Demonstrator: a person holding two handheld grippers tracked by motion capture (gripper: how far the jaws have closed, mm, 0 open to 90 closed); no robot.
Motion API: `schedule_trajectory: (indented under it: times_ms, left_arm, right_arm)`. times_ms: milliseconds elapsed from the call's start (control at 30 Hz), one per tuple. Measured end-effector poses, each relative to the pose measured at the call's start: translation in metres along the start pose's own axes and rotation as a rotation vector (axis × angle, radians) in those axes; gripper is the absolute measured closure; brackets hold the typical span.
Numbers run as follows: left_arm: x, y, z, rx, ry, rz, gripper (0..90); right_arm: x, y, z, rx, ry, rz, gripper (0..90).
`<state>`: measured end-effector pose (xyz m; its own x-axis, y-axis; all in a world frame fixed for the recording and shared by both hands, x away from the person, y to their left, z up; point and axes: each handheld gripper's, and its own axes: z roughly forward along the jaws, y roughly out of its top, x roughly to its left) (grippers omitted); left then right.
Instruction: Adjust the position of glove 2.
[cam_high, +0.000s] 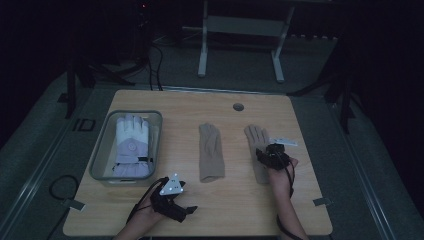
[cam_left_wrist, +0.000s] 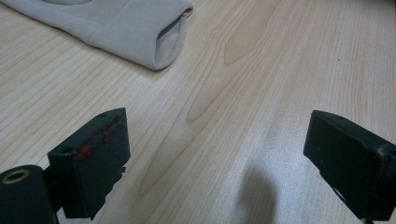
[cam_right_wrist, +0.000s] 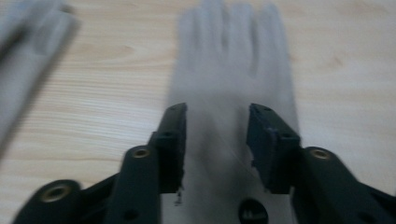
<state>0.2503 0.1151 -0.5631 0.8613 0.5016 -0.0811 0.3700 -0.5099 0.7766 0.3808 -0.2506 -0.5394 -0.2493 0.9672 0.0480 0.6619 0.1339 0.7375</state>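
Note:
Two beige gloves lie flat on the wooden table (cam_high: 175, 100). One glove (cam_high: 211, 152) is in the middle; its open cuff (cam_left_wrist: 140, 32) is at the upper left in the left gripper view. The other glove (cam_high: 255, 137) (cam_right_wrist: 233, 60) lies to the right, fingers pointing away. My right gripper (cam_high: 267, 152) (cam_right_wrist: 217, 135) hangs low over this glove's palm, with its jaws apart and the fabric lying flat beneath them. My left gripper (cam_high: 187, 210) (cam_left_wrist: 217, 154) rests near the front edge over bare wood, its jaws wide open and nothing between them.
A clear bin (cam_high: 100, 160) at the left holds a white and lilac ski glove (cam_high: 132, 145). A small white tag (cam_high: 283, 142) lies just right of the right glove. A cable hole (cam_high: 238, 107) sits near the table's far edge. The middle glove (cam_right_wrist: 28, 51) blurs at the left of the right gripper view.

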Motion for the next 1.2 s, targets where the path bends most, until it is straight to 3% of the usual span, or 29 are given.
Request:
schedule_trajectory:
  times_ms: [33,100,133,233,300,333,367,633,733,833,867,900,933,967,1033,1133,1200]
  left_arm:
    - [0.000,0.000,0.000,0.000,-0.001,0.000,7.1]
    - [0.000,0.000,0.000,0.001,-0.001,-0.001,7.2]
    - [0.000,0.000,0.000,0.001,-0.001,-0.001,7.1]
    - [0.000,0.000,0.000,0.001,-0.002,-0.003,7.1]
    - [0.000,0.000,0.001,0.005,-0.003,-0.001,7.1]
    - [0.000,0.000,0.001,0.005,-0.003,-0.001,7.1]
    - [0.000,0.000,0.001,0.008,-0.002,-0.001,7.2]
    - [0.000,0.000,0.001,0.012,-0.003,0.000,7.1]
    - [0.000,0.000,0.001,0.013,-0.003,0.000,7.1]
    - [-0.001,-0.001,0.002,0.015,-0.001,0.003,7.2]
    - [-0.001,-0.001,0.002,0.017,0.000,0.003,7.2]
    - [-0.001,-0.001,0.002,0.019,0.000,0.002,7.2]
    - [-0.001,-0.001,0.002,0.020,-0.001,0.002,7.2]
    - [-0.001,-0.001,0.002,0.020,-0.001,0.002,7.2]
    - [0.000,0.000,0.002,0.011,-0.002,-0.006,7.2]
    - [0.000,0.000,0.002,0.015,-0.003,-0.002,7.2]
    - [0.000,0.000,0.002,0.015,-0.004,-0.002,7.2]
  right_arm:
    - [-0.002,0.002,-0.001,0.005,-0.005,-0.017,54.6]
    - [-0.010,0.006,-0.004,0.005,0.046,-0.037,53.3]
    - [-0.010,0.006,-0.004,0.005,0.046,-0.037,53.3]
    - [-0.023,0.010,-0.007,0.029,0.081,-0.124,52.1]
    - [-0.026,0.010,-0.006,0.050,0.098,-0.173,49.2]
    - [-0.026,0.010,-0.006,0.050,0.098,-0.173,49.2]
    - [-0.028,0.009,-0.004,0.053,0.104,-0.213,50.0]
    - [-0.034,0.001,0.007,0.039,0.151,-0.254,54.0]
    - [-0.034,-0.003,0.012,0.052,0.161,-0.250,57.2]
    - [-0.034,-0.007,0.012,0.023,0.165,-0.251,61.5]
    - [-0.035,-0.009,0.012,0.009,0.159,-0.242,66.8]
    - [-0.034,-0.010,0.011,0.007,0.142,-0.211,77.5]
    - [-0.031,-0.010,0.011,0.005,0.128,-0.203,79.2]
    - [-0.031,-0.010,0.011,0.005,0.128,-0.203,79.2]
    - [-0.023,-0.010,0.009,0.009,0.069,-0.181,82.4]
    - [-0.019,-0.009,0.008,0.002,0.040,-0.164,83.2]
    - [-0.012,-0.005,0.003,-0.004,0.032,-0.112,83.6]
